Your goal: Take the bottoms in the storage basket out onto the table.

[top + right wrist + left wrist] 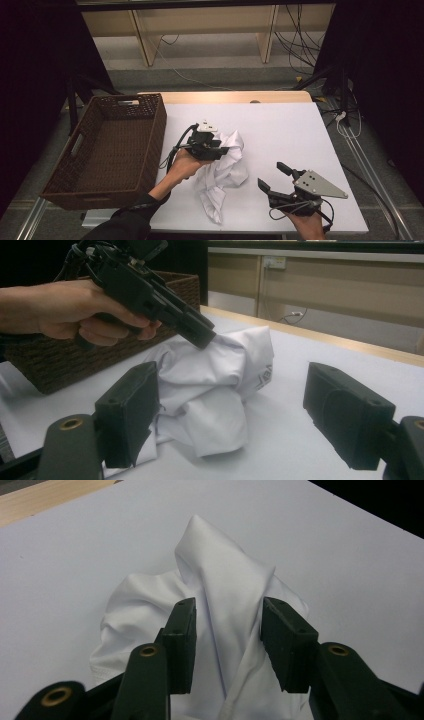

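White crumpled cloth (223,167) lies mid-table on the white table (300,135), right of the brown wicker basket (112,145). Left gripper (227,630) sits over the cloth's raised fold, its 2 jaws apart on either side of it. Right gripper (272,176) hovers near right, jaws wide apart, holding nothing.

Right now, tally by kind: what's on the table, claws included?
White cloth: 1
Brown wicker basket: 1
Handheld claws: 2, left claw with its jaws around a fold of the cloth, right claw open and clear of it
Total: 4
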